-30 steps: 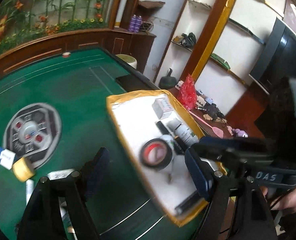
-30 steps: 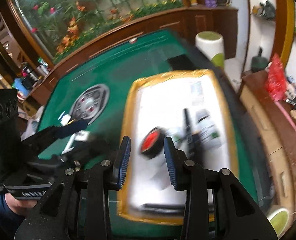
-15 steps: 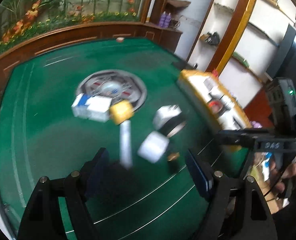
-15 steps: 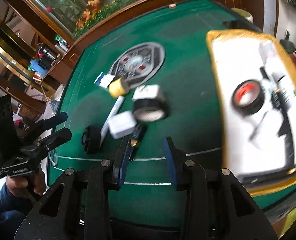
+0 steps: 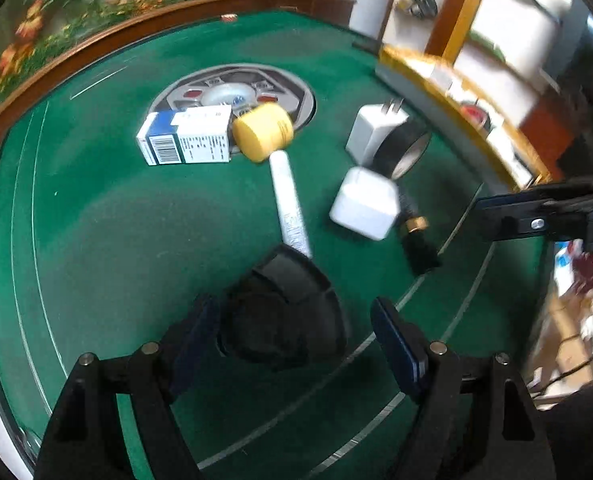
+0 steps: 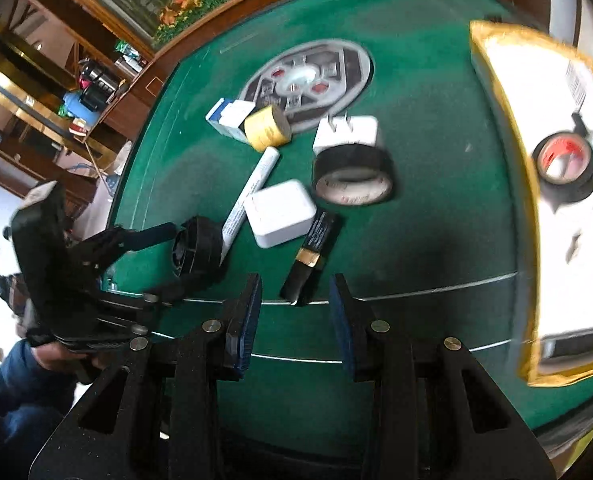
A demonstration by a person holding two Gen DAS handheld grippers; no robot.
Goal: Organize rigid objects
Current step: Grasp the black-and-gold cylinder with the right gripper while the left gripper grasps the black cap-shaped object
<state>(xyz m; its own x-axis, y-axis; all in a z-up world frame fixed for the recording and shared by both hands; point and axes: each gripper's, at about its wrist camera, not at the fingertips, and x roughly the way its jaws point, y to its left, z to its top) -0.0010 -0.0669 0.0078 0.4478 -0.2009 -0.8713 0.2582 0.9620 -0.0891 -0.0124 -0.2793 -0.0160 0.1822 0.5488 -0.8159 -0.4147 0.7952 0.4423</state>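
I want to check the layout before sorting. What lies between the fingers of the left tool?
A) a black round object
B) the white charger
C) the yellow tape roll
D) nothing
A: the black round object sits between the open fingers of the left tool.

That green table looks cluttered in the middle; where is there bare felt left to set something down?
Bare felt lies left of the blue-and-white box, and between the black tape roll and the gold-edged tray. It is crowded where the white adapter, white tube, black tube and yellow roll cluster.
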